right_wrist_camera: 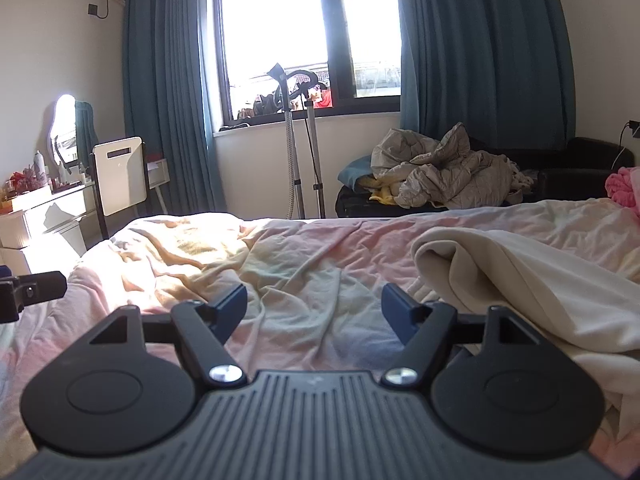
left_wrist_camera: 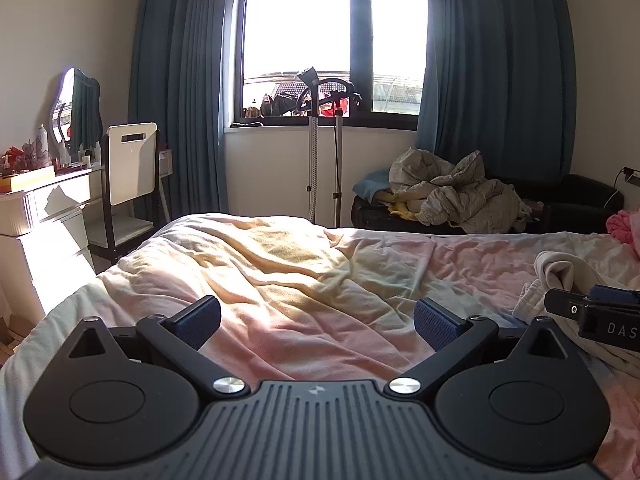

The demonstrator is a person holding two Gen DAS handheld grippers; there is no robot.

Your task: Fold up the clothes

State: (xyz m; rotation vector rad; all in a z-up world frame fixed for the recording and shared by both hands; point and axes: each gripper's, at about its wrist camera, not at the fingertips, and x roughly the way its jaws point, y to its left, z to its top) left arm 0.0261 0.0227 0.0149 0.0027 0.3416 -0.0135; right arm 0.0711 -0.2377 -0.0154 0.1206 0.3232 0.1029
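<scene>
Left gripper [left_wrist_camera: 318,322] — fingers wide apart, nothing between them, over the pink sheet [left_wrist_camera: 280,280] of the bed. Right gripper [right_wrist_camera: 314,312] — fingers likewise spread and empty, with a cream garment [right_wrist_camera: 520,280] lying just to their right, apparently heaped rather than folded. Beyond the bed: a steamer stand [right_wrist_camera: 304,160], a quilt pile [right_wrist_camera: 448,176], blue curtains [right_wrist_camera: 480,48].

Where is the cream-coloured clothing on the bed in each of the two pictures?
Left wrist view: the cream garment lies at the far right edge, on the pink bedsheet, partly behind the right gripper.
Right wrist view: the cream garment fills the right side, right of the open right gripper.
Shared landmark: the garment steamer stand below the window.
</scene>
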